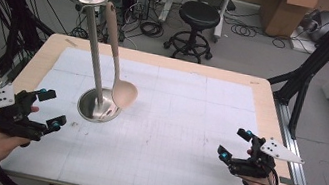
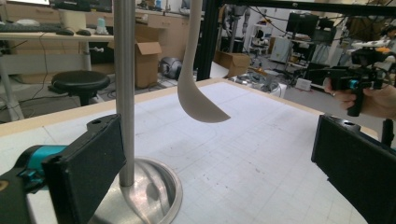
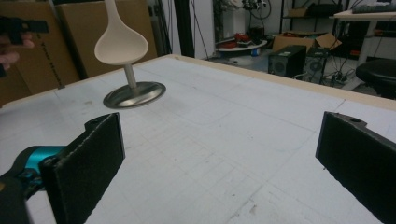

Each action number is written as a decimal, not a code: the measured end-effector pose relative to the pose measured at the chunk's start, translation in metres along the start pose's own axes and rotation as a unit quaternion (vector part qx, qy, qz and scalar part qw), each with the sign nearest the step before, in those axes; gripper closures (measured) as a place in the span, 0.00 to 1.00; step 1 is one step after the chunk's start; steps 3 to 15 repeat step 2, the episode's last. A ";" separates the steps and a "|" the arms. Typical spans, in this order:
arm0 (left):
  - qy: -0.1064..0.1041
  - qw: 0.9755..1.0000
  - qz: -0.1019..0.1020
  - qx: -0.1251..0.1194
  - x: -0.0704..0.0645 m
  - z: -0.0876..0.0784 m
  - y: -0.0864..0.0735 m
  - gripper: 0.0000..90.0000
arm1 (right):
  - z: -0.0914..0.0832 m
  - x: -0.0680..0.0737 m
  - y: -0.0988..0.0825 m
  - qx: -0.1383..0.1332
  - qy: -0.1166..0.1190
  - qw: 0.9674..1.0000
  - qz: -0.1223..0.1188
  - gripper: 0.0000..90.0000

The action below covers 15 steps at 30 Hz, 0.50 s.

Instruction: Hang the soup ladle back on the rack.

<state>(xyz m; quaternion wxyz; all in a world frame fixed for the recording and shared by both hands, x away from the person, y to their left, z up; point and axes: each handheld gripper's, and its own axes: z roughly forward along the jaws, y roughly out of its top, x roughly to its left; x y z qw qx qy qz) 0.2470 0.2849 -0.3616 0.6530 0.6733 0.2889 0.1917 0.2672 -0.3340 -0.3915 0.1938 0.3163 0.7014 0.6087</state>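
Hanging from the top disc of the steel stand (image 1: 97, 89), the beige ladle (image 1: 123, 93) looks light, stiff and smooth, best taken by its slim handle just above the bowl. The left claw (image 1: 51, 108) waits near the stand's base, jaws apart and empty, the ladle just beyond it. The right claw (image 1: 235, 145), likewise apart, sits well away from the stand across the tabletop (image 1: 188, 122).

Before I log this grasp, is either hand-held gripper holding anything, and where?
Nothing is held: the left hand-held gripper and right hand-held gripper are both open, and the ladle hangs from the stand.
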 end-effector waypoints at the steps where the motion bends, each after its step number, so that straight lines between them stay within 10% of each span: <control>1: 0.001 1.000 0.001 0.002 0.000 0.000 0.000 0.04 | 0.000 0.002 0.002 -0.003 0.005 1.000 -0.001 0.00; 15: 0.001 1.000 0.001 0.002 0.000 0.000 0.000 0.04 | 0.001 0.003 0.002 -0.004 0.006 1.000 -0.002 0.00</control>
